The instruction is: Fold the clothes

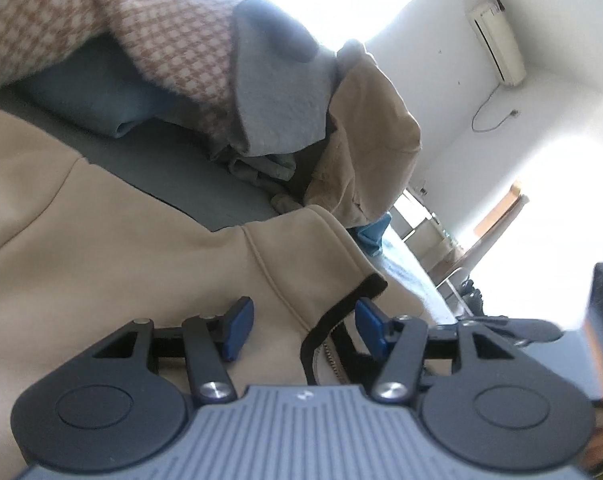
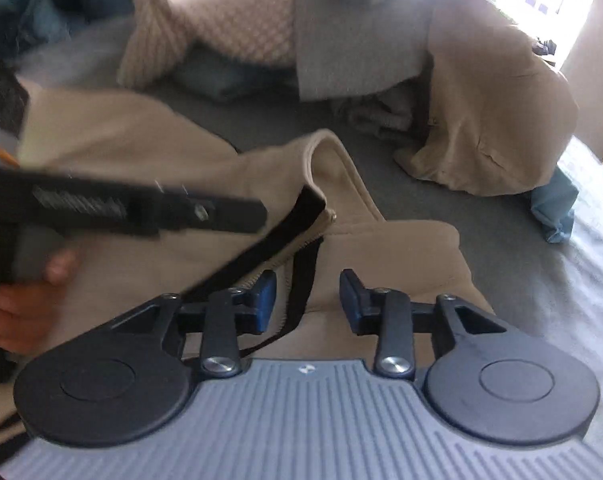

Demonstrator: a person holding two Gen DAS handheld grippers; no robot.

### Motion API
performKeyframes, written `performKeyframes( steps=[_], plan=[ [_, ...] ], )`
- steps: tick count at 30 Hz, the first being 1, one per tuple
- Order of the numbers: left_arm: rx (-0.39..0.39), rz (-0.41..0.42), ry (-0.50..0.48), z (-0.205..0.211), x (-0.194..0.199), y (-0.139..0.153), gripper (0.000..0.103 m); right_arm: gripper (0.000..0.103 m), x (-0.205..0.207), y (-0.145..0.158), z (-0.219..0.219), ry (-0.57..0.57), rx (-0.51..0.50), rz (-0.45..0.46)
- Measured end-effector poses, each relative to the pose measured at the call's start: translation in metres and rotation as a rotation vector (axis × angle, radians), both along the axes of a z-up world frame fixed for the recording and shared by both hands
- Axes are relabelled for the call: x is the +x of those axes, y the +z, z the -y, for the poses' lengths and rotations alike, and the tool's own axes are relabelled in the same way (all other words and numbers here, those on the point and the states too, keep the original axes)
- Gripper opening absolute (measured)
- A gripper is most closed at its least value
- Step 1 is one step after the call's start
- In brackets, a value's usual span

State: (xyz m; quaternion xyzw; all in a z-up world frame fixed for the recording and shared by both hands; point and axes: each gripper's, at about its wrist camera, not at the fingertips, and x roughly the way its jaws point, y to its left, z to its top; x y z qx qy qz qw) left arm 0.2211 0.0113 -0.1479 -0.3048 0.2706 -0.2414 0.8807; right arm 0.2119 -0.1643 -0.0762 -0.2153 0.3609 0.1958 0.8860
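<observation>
A beige jacket (image 1: 101, 248) with a black-edged zipper (image 2: 297, 280) lies spread on the near part of a bed (image 2: 481, 232) covered in a grey sheet. The left gripper (image 1: 303, 322) hangs just over the jacket's collar, its blue-padded fingers spread wide and holding nothing. The right gripper (image 2: 307, 298) hovers over the zipper opening, also wide apart and empty; the black trim runs between its fingers without being pinched. In the right wrist view the left gripper (image 2: 257, 212) shows from the side, held by a hand (image 2: 17, 308) at the left edge. Farther back on the bed sits a heap of clothes: a checked brown-and-white garment (image 1: 173, 40), a grey one (image 1: 277, 92), a tan one (image 2: 497, 112) and blue fabric (image 2: 553, 208) near the right edge.
</observation>
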Motion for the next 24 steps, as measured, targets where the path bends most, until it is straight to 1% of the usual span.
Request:
performKeyframes(
  steps=[1,2,5,8,9,10,11,12,13,15,16,19,21,24],
  plan=[
    [-0.001,0.001,0.000,0.000,0.000,0.000,0.058,0.048,0.003,-0.005,-0.003,0.009,-0.029,-0.001],
    [0.000,0.000,0.000,0.000,0.000,0.000,0.058,0.049,0.007,-0.008,-0.005,0.016,-0.050,-0.011],
    [-0.006,-0.003,-0.001,0.000,0.001,0.000,0.058,0.052,0.014,-0.016,-0.010,0.002,-0.072,-0.039],
    [-0.013,-0.004,-0.001,-0.001,0.001,-0.001,0.058,0.051,0.023,-0.016,-0.005,-0.010,-0.045,-0.085],
    [-0.012,-0.004,-0.001,-0.001,0.001,-0.001,0.058,0.048,0.025,-0.016,-0.003,-0.022,-0.034,-0.100],
    [-0.012,-0.004,-0.002,-0.001,0.001,-0.001,0.058,0.042,0.027,-0.017,-0.001,-0.034,-0.024,-0.115],
    [-0.012,-0.004,-0.002,-0.001,0.001,-0.001,0.058,0.040,0.028,-0.017,0.001,-0.046,-0.014,-0.128],
    [-0.014,-0.003,-0.002,-0.002,0.001,-0.002,0.058,0.035,0.028,-0.017,0.001,-0.056,-0.017,-0.123],
    [-0.018,-0.002,-0.002,-0.002,0.001,-0.002,0.058,0.025,0.027,-0.016,0.001,-0.066,-0.020,-0.117],
    [-0.021,-0.002,-0.002,-0.003,0.000,-0.002,0.058,0.019,0.022,-0.013,0.004,-0.095,-0.008,-0.086],
    [-0.021,-0.001,-0.002,-0.003,0.000,-0.002,0.058,0.017,0.019,-0.009,0.009,-0.112,0.024,-0.078],
    [-0.022,0.003,-0.001,-0.002,0.000,-0.002,0.058,0.016,0.006,0.001,0.030,-0.153,0.144,-0.034],
    [-0.026,0.015,-0.003,-0.002,-0.001,-0.001,0.059,0.016,-0.002,0.009,0.045,-0.180,0.245,-0.008],
    [-0.065,0.044,-0.039,-0.003,-0.001,0.005,0.059,0.016,-0.017,0.022,0.066,-0.194,0.438,0.070]
  ],
)
